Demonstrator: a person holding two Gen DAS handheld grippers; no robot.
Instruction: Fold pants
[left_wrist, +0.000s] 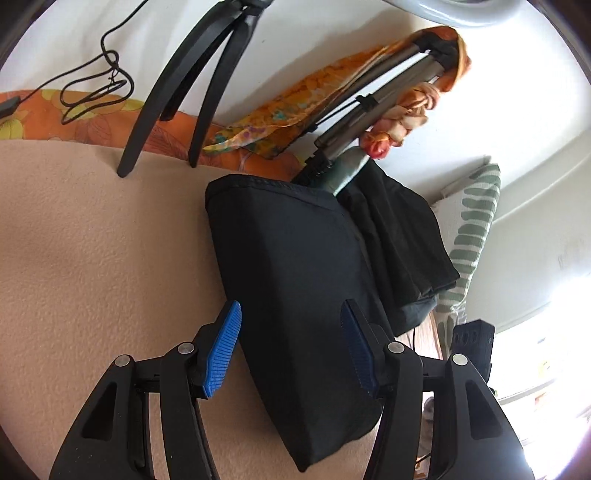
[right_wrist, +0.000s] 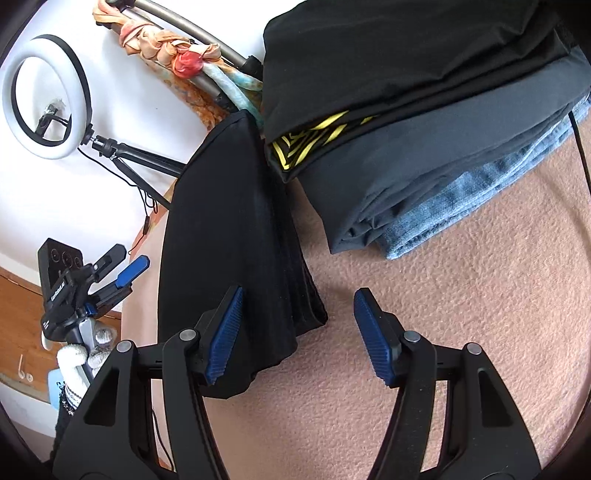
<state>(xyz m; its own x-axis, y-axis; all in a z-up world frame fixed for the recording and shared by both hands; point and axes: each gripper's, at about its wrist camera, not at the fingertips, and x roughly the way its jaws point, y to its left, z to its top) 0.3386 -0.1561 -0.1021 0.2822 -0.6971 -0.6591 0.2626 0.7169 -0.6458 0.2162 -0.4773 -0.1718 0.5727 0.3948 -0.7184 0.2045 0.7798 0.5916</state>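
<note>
folded pants on the blanket, both of your grippers spread and empty

the black pants (left_wrist: 295, 280) lie folded into a compact bundle on the peach blanket (left_wrist: 92, 240). in the left wrist view they fill the space ahead of your left gripper (left_wrist: 291, 350). its blue pads (left_wrist: 223, 350) stand apart with the fabric showing between them, and neither pad presses on the cloth, so nothing is pinched. the same gripper appears at the left edge of the right wrist view, carried by your gloved hand (right_wrist: 79, 360).

your right gripper (right_wrist: 299, 336) is also spread. its left pad (right_wrist: 225, 332) sits over the near corner of the pants (right_wrist: 229, 236), its right pad over bare blanket. whether the left pad touches the cloth, you cannot tell from this view. nothing is gripped.

just beside the pants, on their far right, rests a stack of folded clothes (right_wrist: 424, 122): black on top, a yellow-patterned piece, dark grey, then blue denim at the bottom. behind the pants stand a ring light (right_wrist: 46, 98) on a black tripod (left_wrist: 192, 85) and a second stand wrapped in orange scarves (left_wrist: 332, 96). a black cable (left_wrist: 92, 85) loops near the wall.
</note>
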